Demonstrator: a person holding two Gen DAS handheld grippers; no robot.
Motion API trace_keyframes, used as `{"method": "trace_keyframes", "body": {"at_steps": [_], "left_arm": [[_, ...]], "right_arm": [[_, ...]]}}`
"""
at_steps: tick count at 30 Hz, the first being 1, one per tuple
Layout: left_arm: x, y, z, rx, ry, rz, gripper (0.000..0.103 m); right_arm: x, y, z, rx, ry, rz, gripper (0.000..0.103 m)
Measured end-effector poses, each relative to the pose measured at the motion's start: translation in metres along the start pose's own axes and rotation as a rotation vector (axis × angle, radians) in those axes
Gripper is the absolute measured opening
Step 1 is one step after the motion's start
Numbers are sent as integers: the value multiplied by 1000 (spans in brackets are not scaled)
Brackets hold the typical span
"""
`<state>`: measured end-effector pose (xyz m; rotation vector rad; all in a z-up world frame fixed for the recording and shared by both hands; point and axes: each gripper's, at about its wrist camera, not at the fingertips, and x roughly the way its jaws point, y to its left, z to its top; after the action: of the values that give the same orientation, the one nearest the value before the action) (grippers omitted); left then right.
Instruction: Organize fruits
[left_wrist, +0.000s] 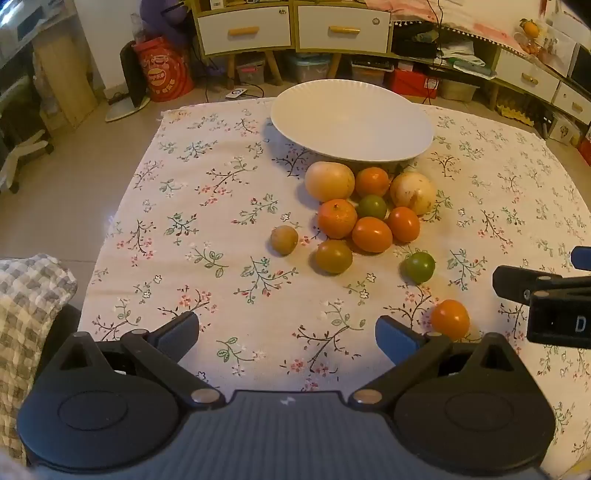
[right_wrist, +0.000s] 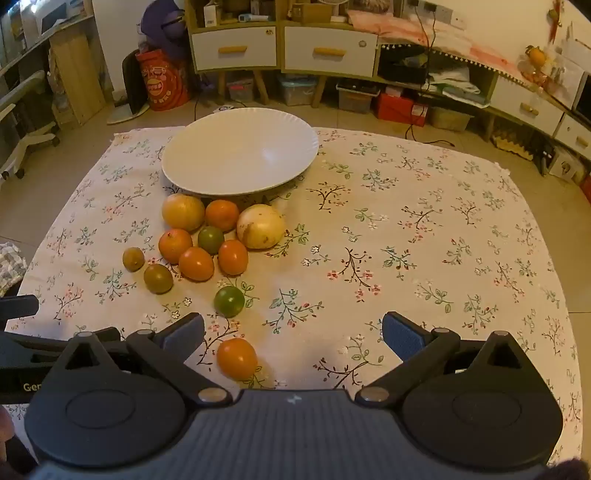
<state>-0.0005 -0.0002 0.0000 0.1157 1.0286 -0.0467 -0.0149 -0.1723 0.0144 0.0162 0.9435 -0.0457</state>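
Observation:
A large white plate (left_wrist: 351, 122) (right_wrist: 240, 155) stands at the far side of a floral tablecloth (left_wrist: 221, 229) (right_wrist: 406, 240). In front of it lies a cluster of several fruits: two pale yellow ones (left_wrist: 329, 181) (right_wrist: 260, 226), orange ones (left_wrist: 371, 234) (right_wrist: 196, 263) and greenish ones (left_wrist: 333, 256) (right_wrist: 158, 278). A green fruit (left_wrist: 419, 267) (right_wrist: 229, 301) and an orange fruit (left_wrist: 450, 319) (right_wrist: 236, 358) lie apart, nearer me. My left gripper (left_wrist: 287, 334) is open over bare cloth. My right gripper (right_wrist: 293, 334) is open, with the lone orange fruit just inside its left finger, untouched.
White drawer cabinets (left_wrist: 295, 29) (right_wrist: 280, 48), storage boxes and a red bag (left_wrist: 166, 70) (right_wrist: 162, 85) stand on the floor beyond the table. A checked cloth (left_wrist: 26, 302) lies at the left edge. The right gripper's body (left_wrist: 546, 295) shows at the right of the left wrist view.

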Motion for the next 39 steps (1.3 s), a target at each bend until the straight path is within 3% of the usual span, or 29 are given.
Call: {"method": "trace_keyframes", "body": {"at_steps": [39], "left_arm": [[-2,0,-2,5,0,-5,89]], "right_arm": [[3,2,-1,3,11,-5,103]]}}
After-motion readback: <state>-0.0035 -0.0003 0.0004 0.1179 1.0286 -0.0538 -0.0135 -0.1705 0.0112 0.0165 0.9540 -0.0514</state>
